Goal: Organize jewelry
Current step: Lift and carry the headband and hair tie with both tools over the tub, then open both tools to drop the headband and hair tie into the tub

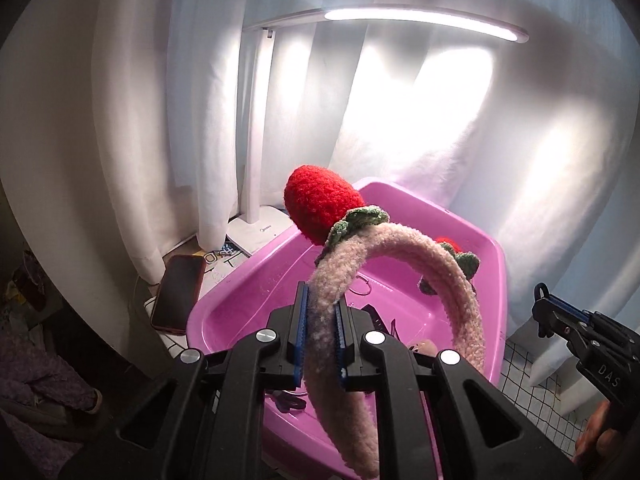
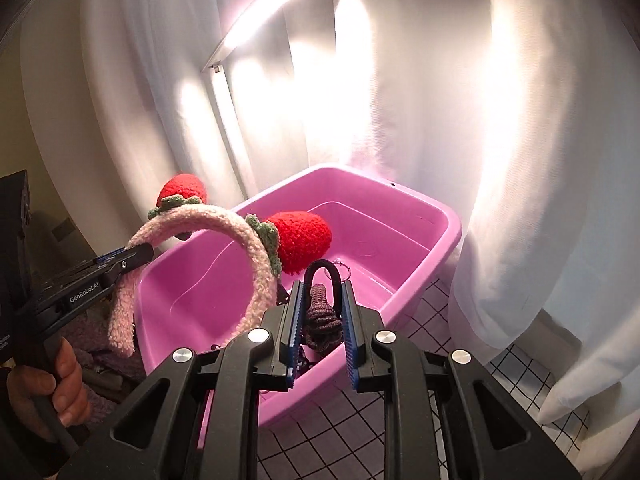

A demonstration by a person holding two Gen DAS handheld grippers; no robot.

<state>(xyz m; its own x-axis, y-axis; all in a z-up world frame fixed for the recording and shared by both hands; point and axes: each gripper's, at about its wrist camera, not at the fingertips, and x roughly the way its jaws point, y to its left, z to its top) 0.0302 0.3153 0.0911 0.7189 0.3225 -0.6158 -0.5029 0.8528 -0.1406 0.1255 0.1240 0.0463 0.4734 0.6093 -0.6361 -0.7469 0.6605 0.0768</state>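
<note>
fluffy pink headband (image 1: 400, 256) clamped in left tool (image 1: 320, 320), knotted hair tie (image 2: 322, 312) clamped in right tool (image 2: 320, 320), both held above pink tub (image 2: 420, 216)

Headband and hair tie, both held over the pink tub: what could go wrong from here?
1. The left hand-held gripper pinches the fuzzy headband near one end only; most of the arc hangs free, so it may swing or slip.
2. The hair tie sits loosely between the right hand-held gripper pads and might drop early.
3. The headband's strawberry hangs close to the right gripper and could snag.
</note>
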